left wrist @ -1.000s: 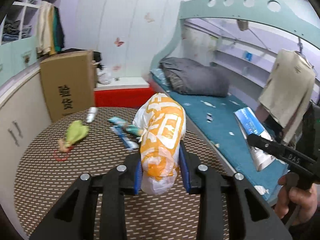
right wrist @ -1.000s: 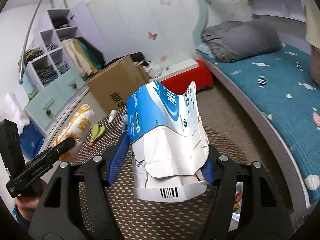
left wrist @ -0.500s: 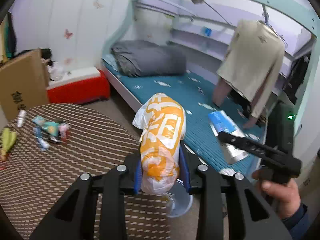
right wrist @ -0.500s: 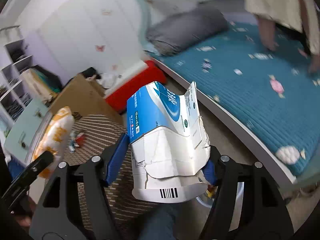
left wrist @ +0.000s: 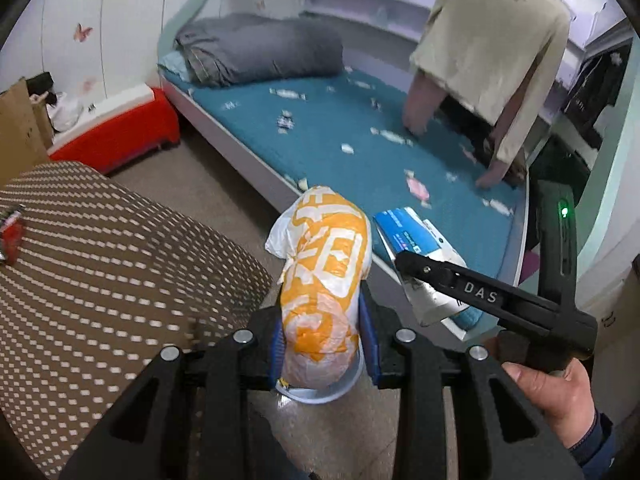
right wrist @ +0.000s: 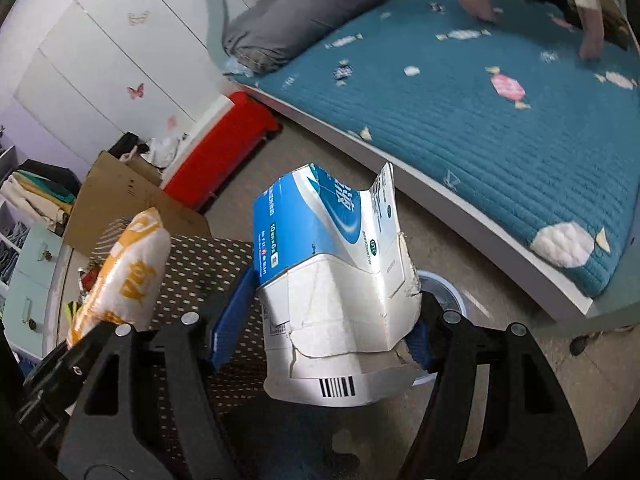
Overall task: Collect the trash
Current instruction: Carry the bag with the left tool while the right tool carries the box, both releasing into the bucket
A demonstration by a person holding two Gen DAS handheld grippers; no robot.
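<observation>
My left gripper (left wrist: pixel 324 344) is shut on a knotted orange-and-white plastic bag (left wrist: pixel 324 272), which stands up between the blue pads. Directly under it on the floor shows the rim of a pale round bin (left wrist: pixel 320 394). My right gripper (right wrist: pixel 324 328) is shut on a torn blue-and-white carton (right wrist: pixel 332 264) with a barcode at its lower edge. The bin's rim (right wrist: pixel 444 292) peeks out behind the carton's right side. In the left wrist view the carton (left wrist: pixel 416 236) hangs just right of the bag. The bag (right wrist: pixel 132 264) is at the left of the right wrist view.
A round table with a brown dotted cover (left wrist: pixel 100 280) lies to the left, a few bits of litter at its far edge. A bed with a teal quilt (left wrist: pixel 360 140) runs along the right. A red box (left wrist: pixel 116 136) and a cardboard box (right wrist: pixel 120 200) stand behind.
Both grippers have swung off the table towards the bed and tipped downward, still holding the bag and the carton. The bin on the floor has come into view beneath them.
</observation>
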